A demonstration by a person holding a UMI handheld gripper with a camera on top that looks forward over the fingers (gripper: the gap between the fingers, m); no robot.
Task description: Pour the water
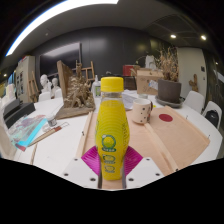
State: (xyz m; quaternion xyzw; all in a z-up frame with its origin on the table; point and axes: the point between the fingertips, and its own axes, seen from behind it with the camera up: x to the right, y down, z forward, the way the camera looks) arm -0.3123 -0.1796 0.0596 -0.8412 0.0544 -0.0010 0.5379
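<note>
A yellow bottle (112,128) with a yellow cap and a green-and-white label stands upright between my fingers. My gripper (112,160) is shut on the bottle, with both magenta pads (92,158) pressed against its lower sides. A cup (141,112) with a patterned side stands on the light wooden table (160,145), beyond the bottle and a little to its right. A white bowl (193,103) stands farther off to the right.
A dark pot (170,91) stands at the back right. A wooden model (72,92) stands at the back left. A book or flat packet (36,130) lies on the left. A red patch (166,118) lies near the cup.
</note>
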